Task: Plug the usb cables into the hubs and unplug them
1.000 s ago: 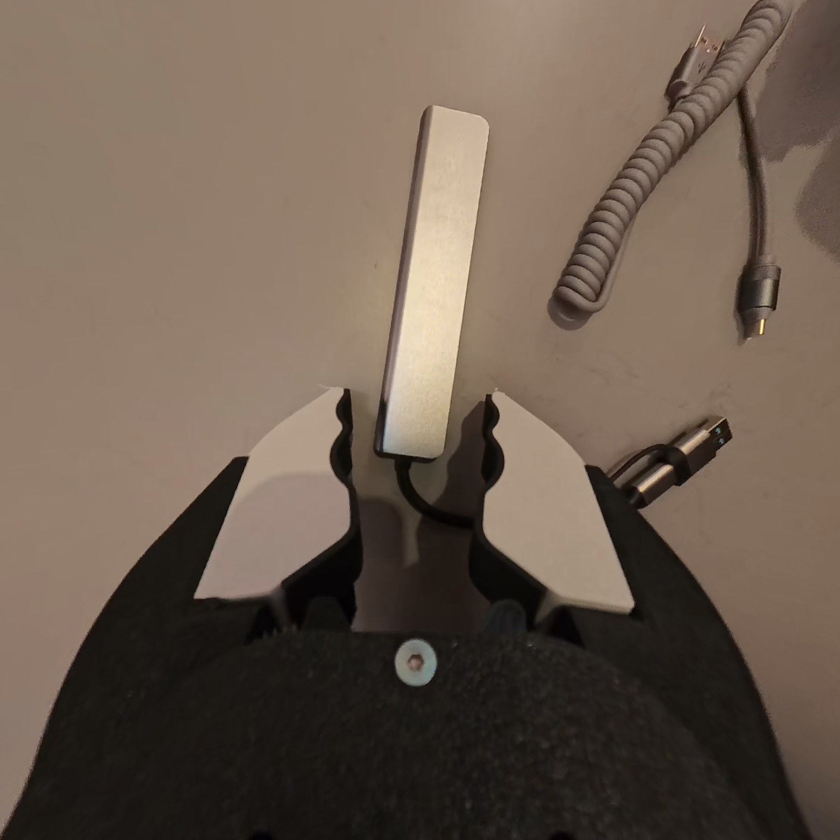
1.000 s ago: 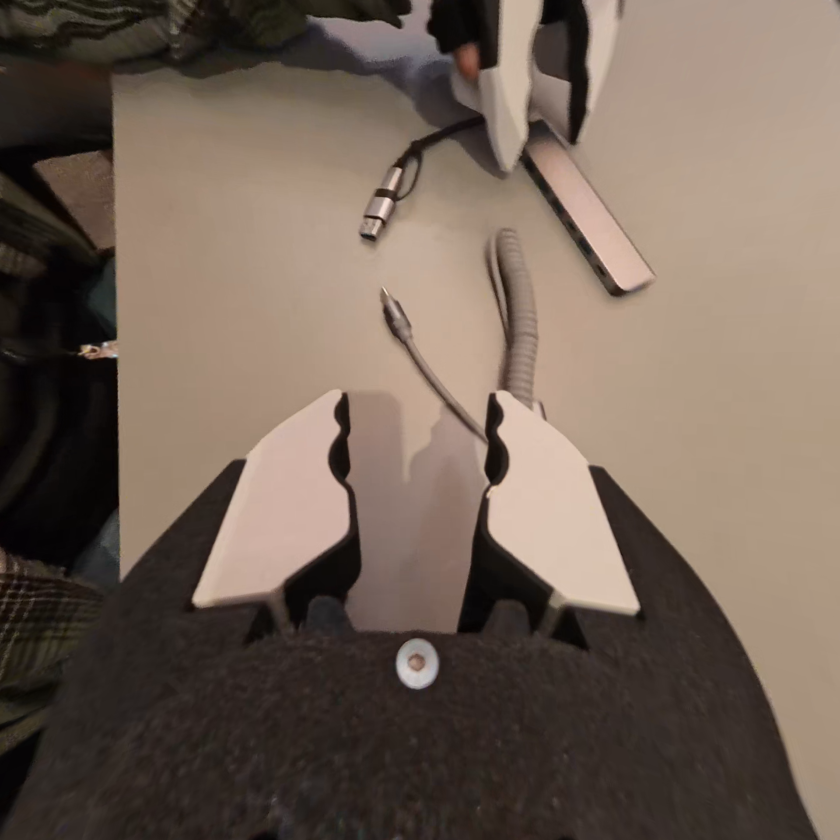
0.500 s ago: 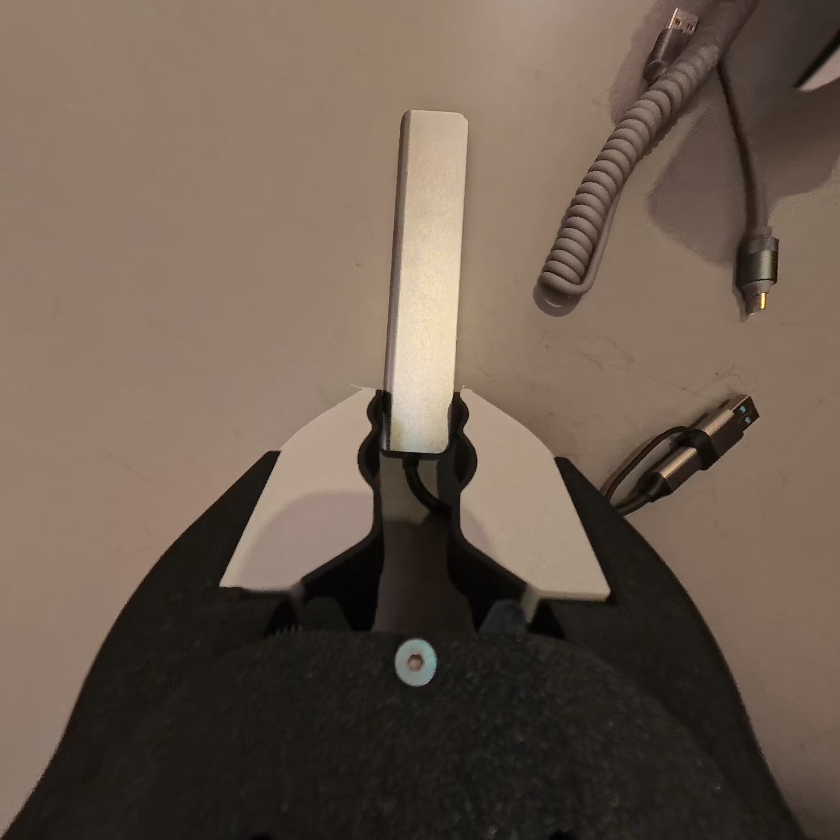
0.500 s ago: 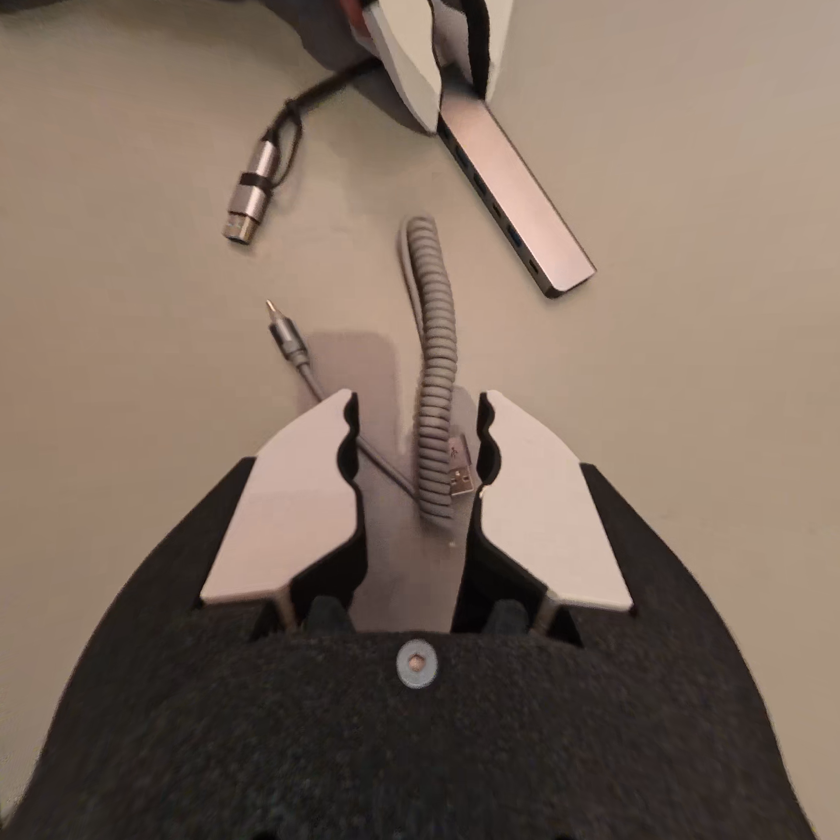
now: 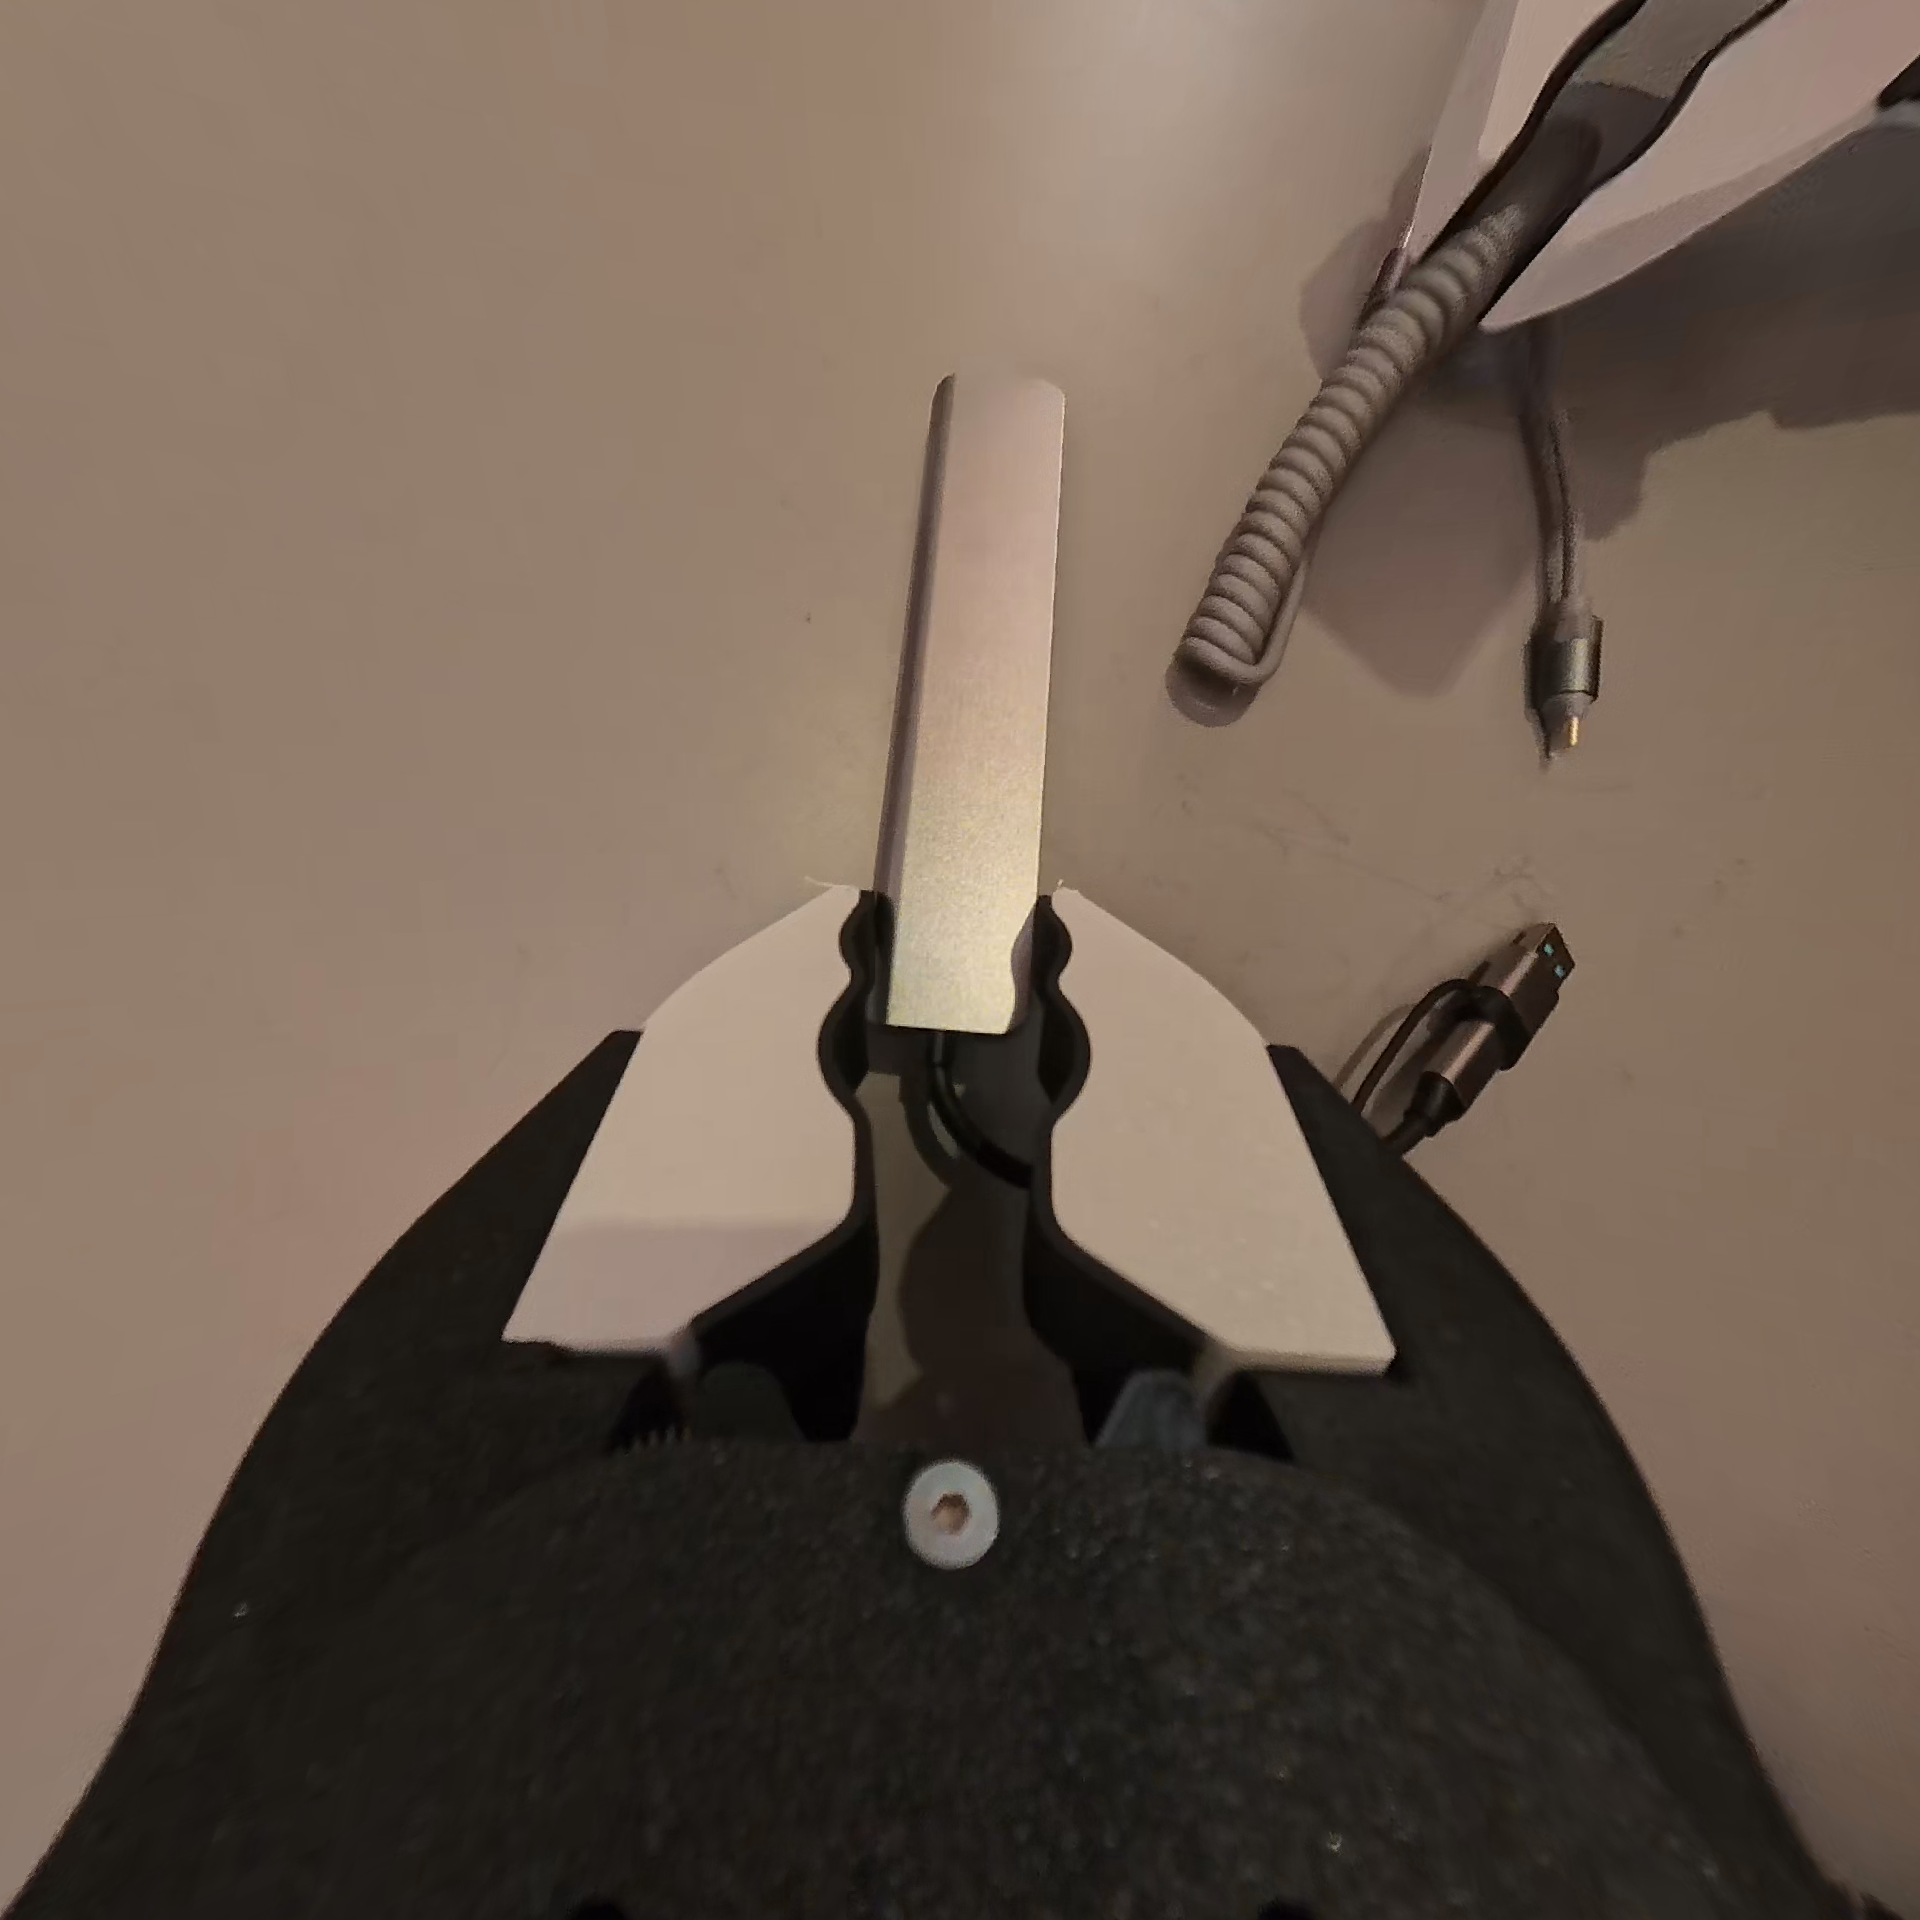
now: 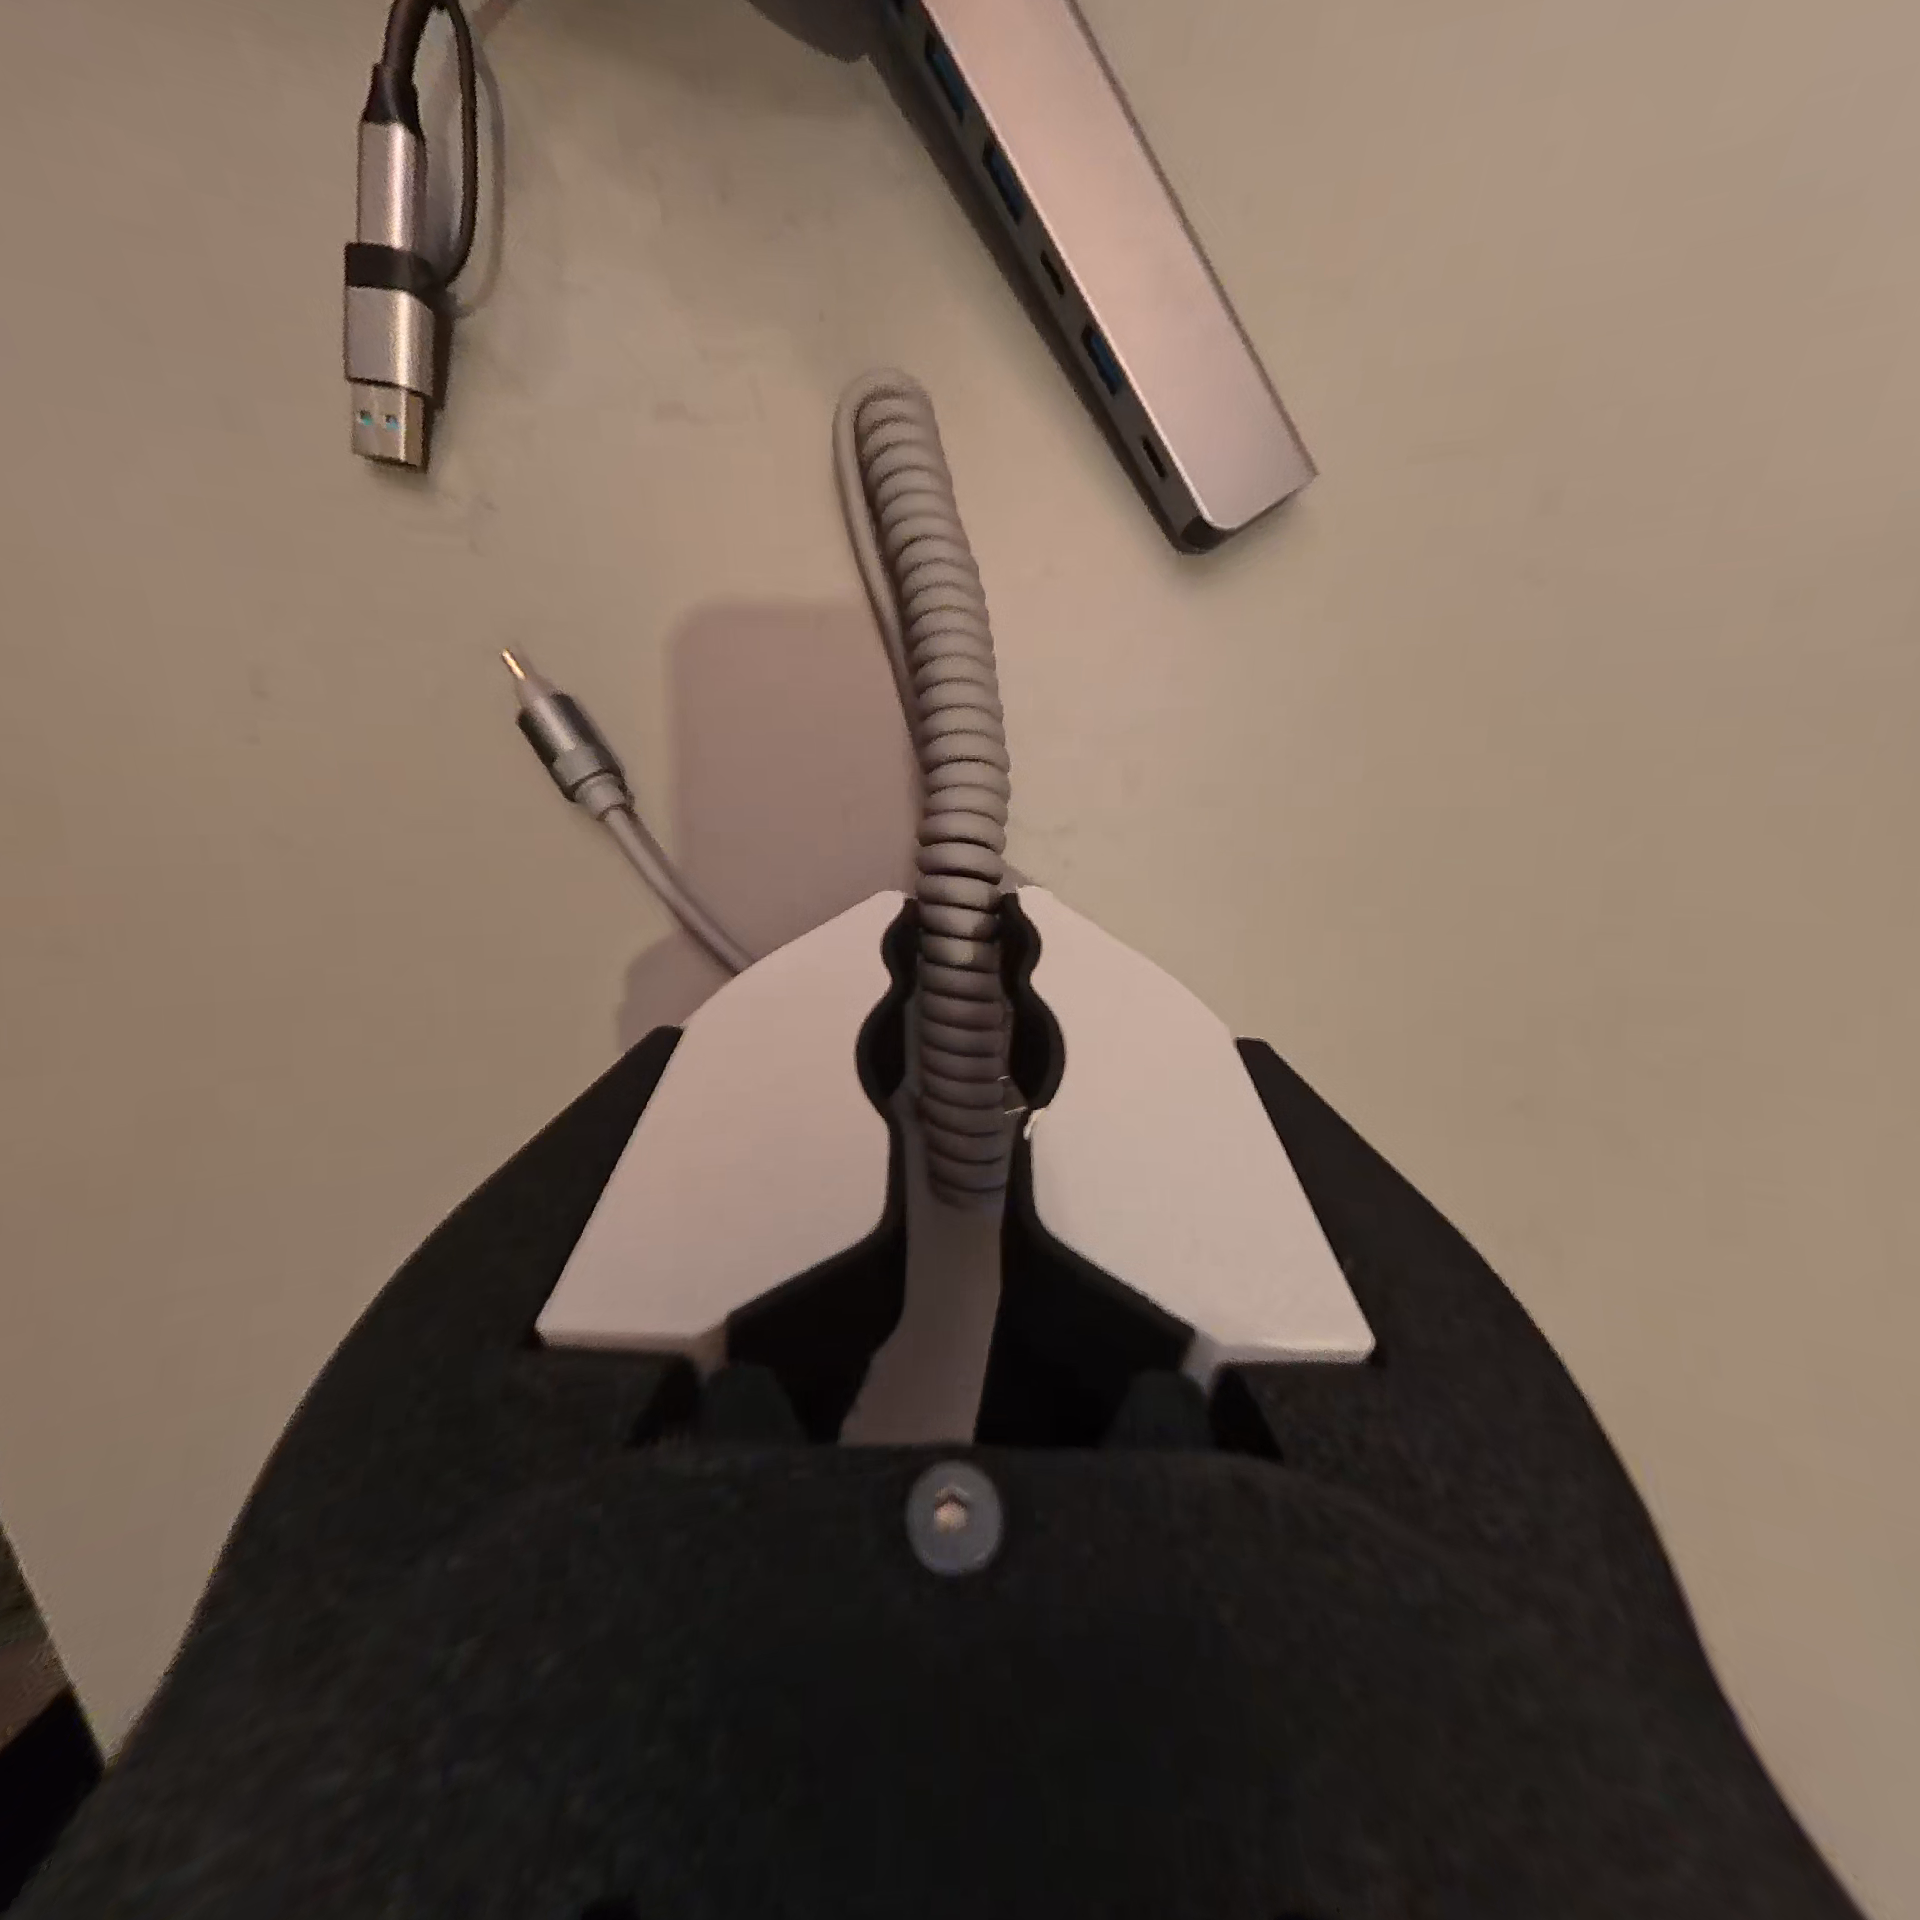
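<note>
A slim silver USB hub [image 5: 971,665] lies on the table, and my left gripper [image 5: 954,914] is shut on its near end, where its black cord [image 5: 951,1132] comes out. The hub also shows in the right wrist view [image 6: 1122,270], ports facing left. My right gripper [image 6: 961,899] is shut on the grey coiled USB cable [image 6: 940,665] near its end; the cable's USB-A plug is hidden between the fingers. The right gripper shows in the left wrist view [image 5: 1621,208] around the coiled cable [image 5: 1320,488]. The cable's small plug [image 6: 566,732] lies free to the left.
The hub's own silver double plug [image 6: 390,322] lies on the table at the upper left of the right wrist view and at the right in the left wrist view [image 5: 1496,1029]. The beige table [image 5: 416,520] stretches left of the hub. A dark edge [image 6: 31,1704] shows lower left. Left tips to right tips: about 15 cm.
My left gripper closed on the hub's near end and holds it. My right gripper moved forward over the coiled cable and closed on it, hiding its USB-A plug.
</note>
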Demonstrator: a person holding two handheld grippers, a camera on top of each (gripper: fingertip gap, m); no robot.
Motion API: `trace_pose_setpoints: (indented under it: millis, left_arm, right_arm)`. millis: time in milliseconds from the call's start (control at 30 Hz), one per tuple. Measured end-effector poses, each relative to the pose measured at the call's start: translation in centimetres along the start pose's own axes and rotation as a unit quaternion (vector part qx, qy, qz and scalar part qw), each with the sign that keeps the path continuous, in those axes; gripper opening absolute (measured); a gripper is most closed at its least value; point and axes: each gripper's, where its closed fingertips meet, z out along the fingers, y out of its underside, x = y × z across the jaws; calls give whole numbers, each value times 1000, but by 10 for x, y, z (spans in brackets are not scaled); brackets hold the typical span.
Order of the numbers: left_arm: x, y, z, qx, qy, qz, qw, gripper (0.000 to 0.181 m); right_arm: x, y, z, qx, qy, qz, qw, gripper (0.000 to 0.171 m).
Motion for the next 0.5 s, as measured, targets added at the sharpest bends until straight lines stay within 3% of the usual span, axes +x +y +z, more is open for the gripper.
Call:
trace_pose_setpoints:
  millis: [33,300,400,500]
  left_arm:
    - [0,0,0,-1,0,0,1000,28]
    - [-1,7,5,-22,-6,7,1000,28]
    - [0,8,6,-25,-4,10,1000,28]
    - [1,8,7,-27,-4,13,1000,28]
  right_arm:
    - [2,-1,-4,5,5,9,1000,14]
    - [24,22,-23,11,59,136,989,14]
    - [15,30,-22,18,43,102,994,16]
    - [-1,22,-27,30,21,20,999,41]
